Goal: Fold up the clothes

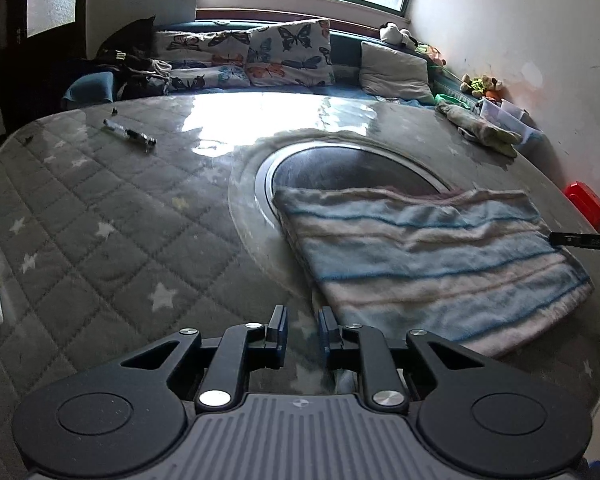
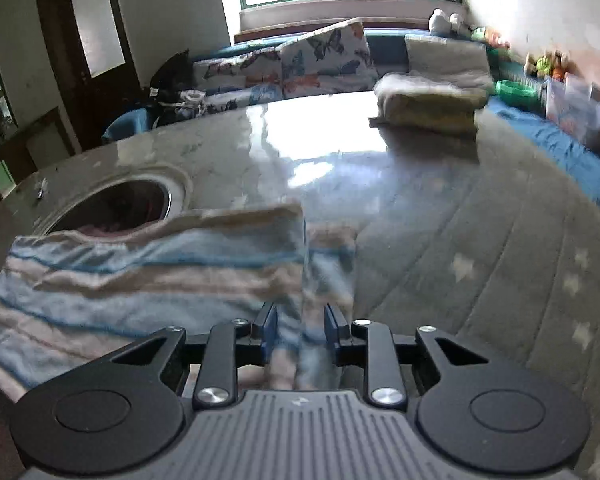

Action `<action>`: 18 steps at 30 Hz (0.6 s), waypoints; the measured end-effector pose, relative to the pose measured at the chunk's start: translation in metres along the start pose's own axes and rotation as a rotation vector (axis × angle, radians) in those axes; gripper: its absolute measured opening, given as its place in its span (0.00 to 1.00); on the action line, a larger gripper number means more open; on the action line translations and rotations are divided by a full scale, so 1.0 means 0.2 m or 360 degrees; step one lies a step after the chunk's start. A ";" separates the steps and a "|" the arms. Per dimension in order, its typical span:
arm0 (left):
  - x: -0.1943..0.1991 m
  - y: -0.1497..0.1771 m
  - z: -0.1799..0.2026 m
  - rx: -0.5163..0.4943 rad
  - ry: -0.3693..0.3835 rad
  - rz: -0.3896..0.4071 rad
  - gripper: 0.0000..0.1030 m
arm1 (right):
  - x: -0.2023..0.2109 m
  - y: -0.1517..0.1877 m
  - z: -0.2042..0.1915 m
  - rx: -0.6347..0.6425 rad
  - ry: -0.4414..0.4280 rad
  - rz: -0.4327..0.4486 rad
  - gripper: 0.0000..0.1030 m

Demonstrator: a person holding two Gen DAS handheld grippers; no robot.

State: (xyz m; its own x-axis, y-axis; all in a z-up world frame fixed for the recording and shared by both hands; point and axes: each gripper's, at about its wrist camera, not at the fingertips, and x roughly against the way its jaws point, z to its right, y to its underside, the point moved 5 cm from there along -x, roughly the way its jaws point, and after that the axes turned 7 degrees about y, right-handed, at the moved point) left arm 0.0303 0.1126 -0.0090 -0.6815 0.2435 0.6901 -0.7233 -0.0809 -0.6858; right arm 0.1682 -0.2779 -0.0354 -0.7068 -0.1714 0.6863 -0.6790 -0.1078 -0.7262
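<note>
Left wrist: striped towel (image 1: 432,256), no legible writing

The striped towel (image 1: 432,264) lies folded flat on the table's right half, a fluffy rectangle banded in pale blue, cream and pinkish beige with thin darker blue lines. Its far edge overlaps the round recess in the tabletop, lifted slightly with a pink layer peeking beneath. The right wrist view is blurred, the towel's (image 2: 148,276) near right edge between the fingers.
</note>
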 end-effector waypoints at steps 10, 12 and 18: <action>-0.24 -0.21 0.07 -0.0033 0.0056 0.0052 0.18 | -0.18 -0.21 -0.14 0.0048 -0.0086 0.0038 0.24; -0.29 -0.24 0.06 -0.0029 0.0057 0.0041 0.18 | -0.23 -0.21 -0.13 0.0025 -0.0076 0.0019 0.23; -0.44 -0.29 0.03 -0.0033 0.0049 0.0009 0.18 | -0.29 -0.20 -0.12 -0.0006 -0.0060 -0.0001 0.21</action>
State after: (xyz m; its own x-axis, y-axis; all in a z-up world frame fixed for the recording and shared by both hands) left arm 0.1325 0.0901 -0.0283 -0.6818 0.2726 0.6789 -0.7166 -0.0621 -0.6947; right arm 0.2315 -0.2401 -0.0439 -0.6983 -0.2081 0.6849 -0.6803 -0.1043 -0.7254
